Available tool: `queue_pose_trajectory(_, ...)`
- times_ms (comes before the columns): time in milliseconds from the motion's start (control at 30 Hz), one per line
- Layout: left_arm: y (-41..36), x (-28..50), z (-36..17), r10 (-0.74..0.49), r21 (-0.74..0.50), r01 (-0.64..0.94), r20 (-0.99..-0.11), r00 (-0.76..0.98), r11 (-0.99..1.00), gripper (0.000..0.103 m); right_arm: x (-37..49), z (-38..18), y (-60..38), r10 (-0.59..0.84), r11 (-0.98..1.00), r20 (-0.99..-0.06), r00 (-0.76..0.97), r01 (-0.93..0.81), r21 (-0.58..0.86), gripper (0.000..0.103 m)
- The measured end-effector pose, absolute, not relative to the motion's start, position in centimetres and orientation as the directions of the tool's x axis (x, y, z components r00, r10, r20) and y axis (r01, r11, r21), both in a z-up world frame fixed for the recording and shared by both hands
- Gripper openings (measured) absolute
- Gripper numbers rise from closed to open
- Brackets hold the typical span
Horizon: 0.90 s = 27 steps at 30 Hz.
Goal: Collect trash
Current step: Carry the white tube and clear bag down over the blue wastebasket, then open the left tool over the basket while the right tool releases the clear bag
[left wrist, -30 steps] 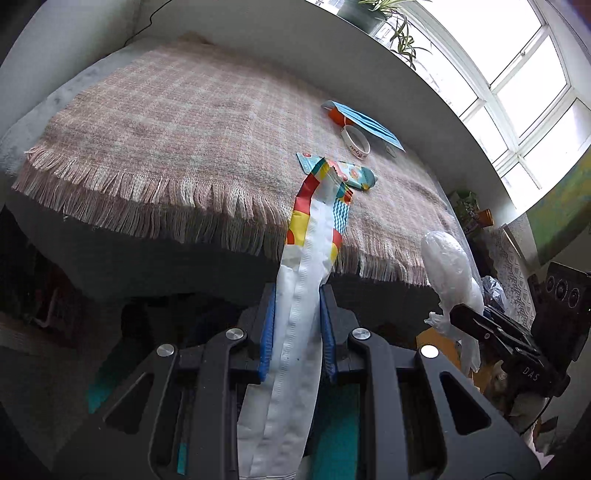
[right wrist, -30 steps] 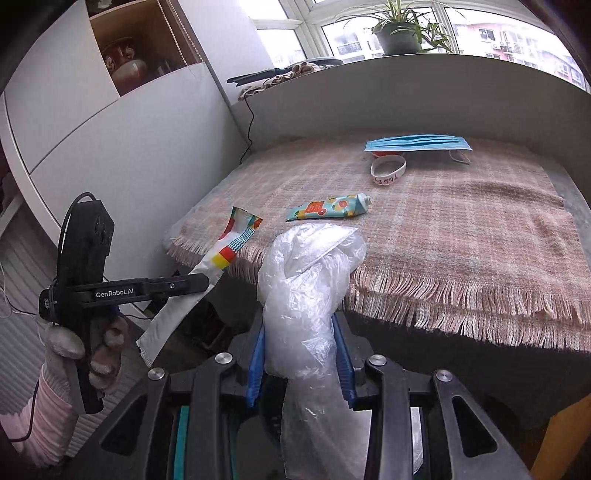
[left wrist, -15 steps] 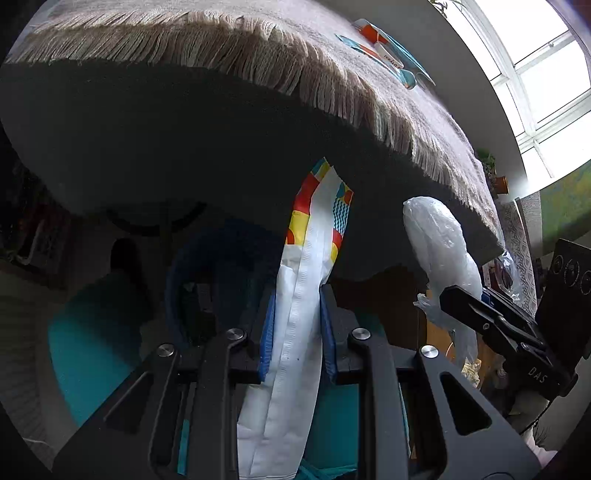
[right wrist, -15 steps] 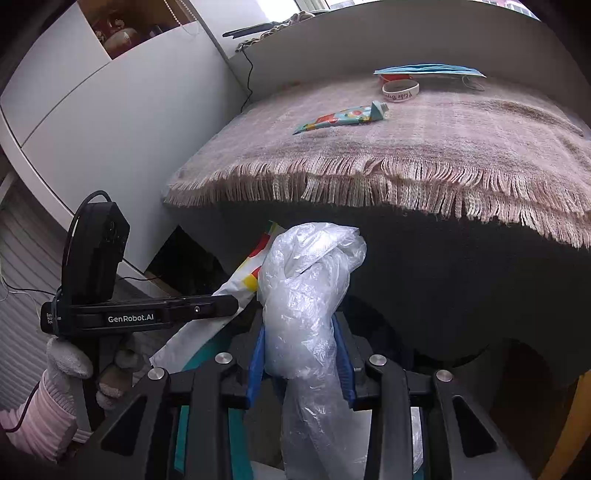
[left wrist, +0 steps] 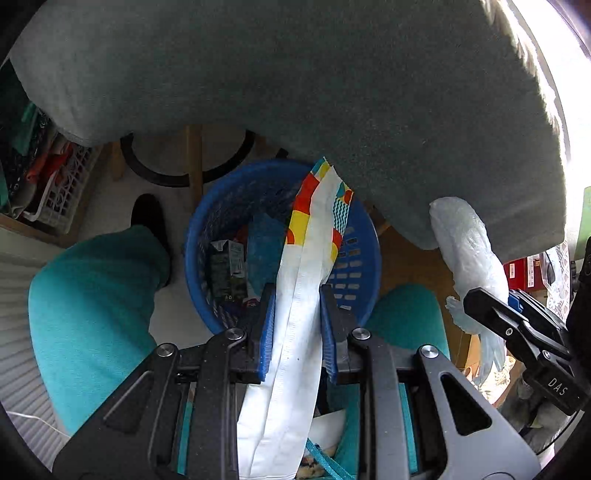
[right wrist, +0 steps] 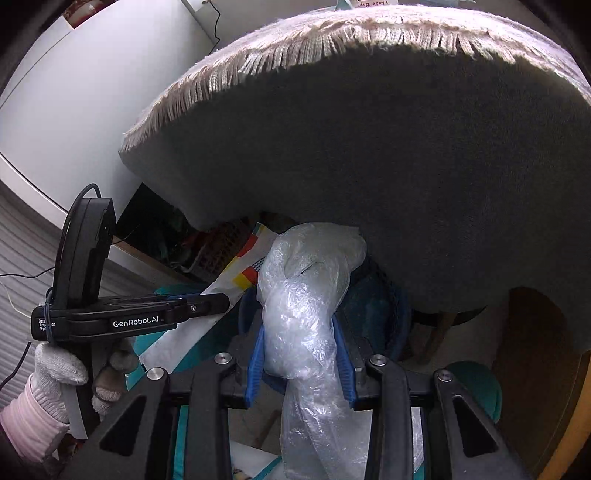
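Observation:
My left gripper [left wrist: 295, 325] is shut on a long white wrapper with a coloured end [left wrist: 314, 236], held over a blue mesh bin [left wrist: 362, 258] on the floor below the table edge. The bin holds a carton [left wrist: 227, 271] and other trash. My right gripper [right wrist: 300, 354] is shut on a crumpled clear plastic bag [right wrist: 306, 291], held just right of the left one; it also shows in the left wrist view [left wrist: 465, 251]. The wrapper [right wrist: 240, 273] and left gripper [right wrist: 218, 304] show in the right wrist view, with the bin's rim [right wrist: 400, 314] behind the bag.
The grey table's underside [left wrist: 332, 92] hangs above, with a fringed cloth [right wrist: 332, 33] on top. The person's teal-clad legs [left wrist: 92, 302] flank the bin. A white crate of items [left wrist: 55, 184] sits left; a wooden table leg [left wrist: 194, 158] stands behind the bin.
Both grippers have dropped from table height to below the table edge, carrying the wrapper and the plastic bag. The blue bin has come fully into view under them.

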<state>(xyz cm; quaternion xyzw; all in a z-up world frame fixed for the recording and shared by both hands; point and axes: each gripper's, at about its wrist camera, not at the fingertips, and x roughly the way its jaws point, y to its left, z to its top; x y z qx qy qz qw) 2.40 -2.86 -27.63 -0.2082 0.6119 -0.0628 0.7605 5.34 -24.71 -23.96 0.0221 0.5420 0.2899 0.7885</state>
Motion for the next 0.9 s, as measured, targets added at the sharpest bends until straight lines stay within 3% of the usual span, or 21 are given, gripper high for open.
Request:
queue_pose_trajectory(533, -4.9, 3.7, -32.5, -0.327, -0.351, -0.194, -0.934, 0.147, 0.916, 0.021, 6.1, -30.9, -23.2, 0.406, 0.861, -0.899, 0.167, -0.401, 0.314, 0.037)
queue_pose_trajectory(900, -5.3, 4.0, -33.6, -0.316, -0.337, -0.208, -0.940, 0.131, 0.918, 0.021, 6.9, -32.0, -22.6, 0.380, 0.875, -0.912, 0.157, -0.381, 0.299, 0.041)
